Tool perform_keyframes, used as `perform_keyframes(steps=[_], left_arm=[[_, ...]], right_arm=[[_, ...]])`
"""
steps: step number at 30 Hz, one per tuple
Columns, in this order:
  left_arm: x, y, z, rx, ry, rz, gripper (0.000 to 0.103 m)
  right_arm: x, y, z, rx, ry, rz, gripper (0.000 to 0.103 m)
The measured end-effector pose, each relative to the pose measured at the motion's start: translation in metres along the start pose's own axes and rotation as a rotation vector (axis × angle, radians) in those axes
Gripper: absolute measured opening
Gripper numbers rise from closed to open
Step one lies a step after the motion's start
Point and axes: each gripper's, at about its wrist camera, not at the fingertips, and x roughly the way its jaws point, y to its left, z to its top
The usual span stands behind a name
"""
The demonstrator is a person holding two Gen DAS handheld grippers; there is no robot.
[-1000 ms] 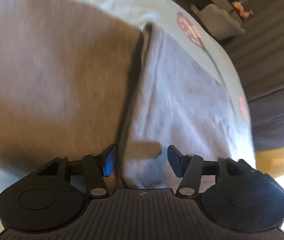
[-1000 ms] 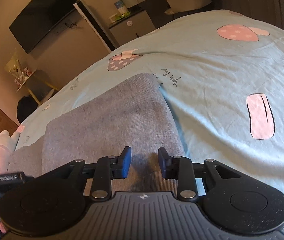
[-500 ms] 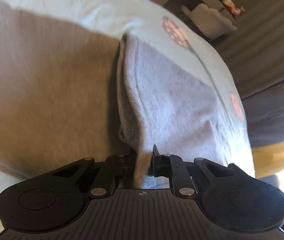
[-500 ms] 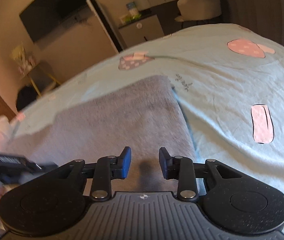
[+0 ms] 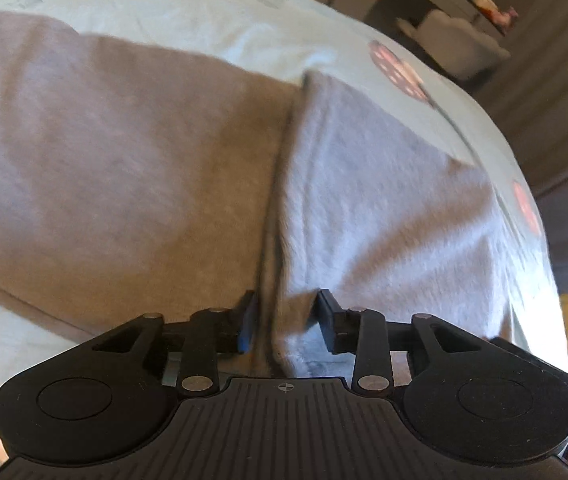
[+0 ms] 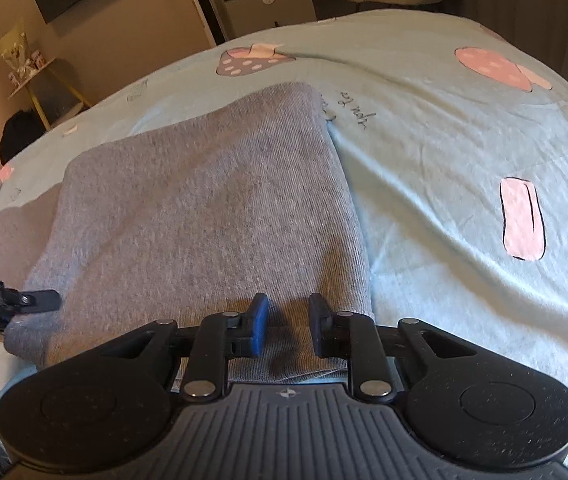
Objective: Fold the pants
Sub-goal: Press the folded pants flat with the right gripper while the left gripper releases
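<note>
Pants (image 5: pixel 364 208) fold between open left tool (image 5: pixel 284 320) tips

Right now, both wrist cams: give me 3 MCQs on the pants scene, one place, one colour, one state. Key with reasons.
1. Where do the pants lie?
A. on the light blue bedsheet
B. on a wooden floor
C. over a chair back

2. What colour are the pants?
A. black
B. grey
C. red

3. How does the left claw stand?
A. fingers apart, a fabric ridge between them
B. clamped shut on the sheet
C. raised well clear of the cloth

Key:
1 A, the sheet with mushroom prints surrounds the cloth on the sides in view.
2 B, grey knit in both views.
3 A, a gap shows on both sides of the ridge; the right claw is likewise open over the pants' near edge.
</note>
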Motion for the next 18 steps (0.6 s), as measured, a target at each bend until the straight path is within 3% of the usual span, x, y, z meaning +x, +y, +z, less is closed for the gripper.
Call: perform_keyframes(steps=[2, 5, 16, 18], left_arm=[[-0.009, 0.0, 0.002, 0.032, -0.031, 0.046, 0.05], [-0.014, -0.004, 0.003, 0.071, -0.059, 0.083, 0.053], [-0.002, -0.039, 0.017, 0.124, -0.112, 0.071, 0.053], [0.001, -0.051, 0.021, 0.141, -0.147, 0.086, 0.061]], right_arm=[[0.001, 0.0, -0.001, 0.002, -0.002, 0.0, 0.021], [0.001, 0.003, -0.001, 0.001, -0.003, -0.002, 0.022], [0.001, -0.002, -0.004, 0.042, -0.019, 0.024, 0.024], [0.003, -0.002, -0.004, 0.045, -0.017, 0.023, 0.024]])
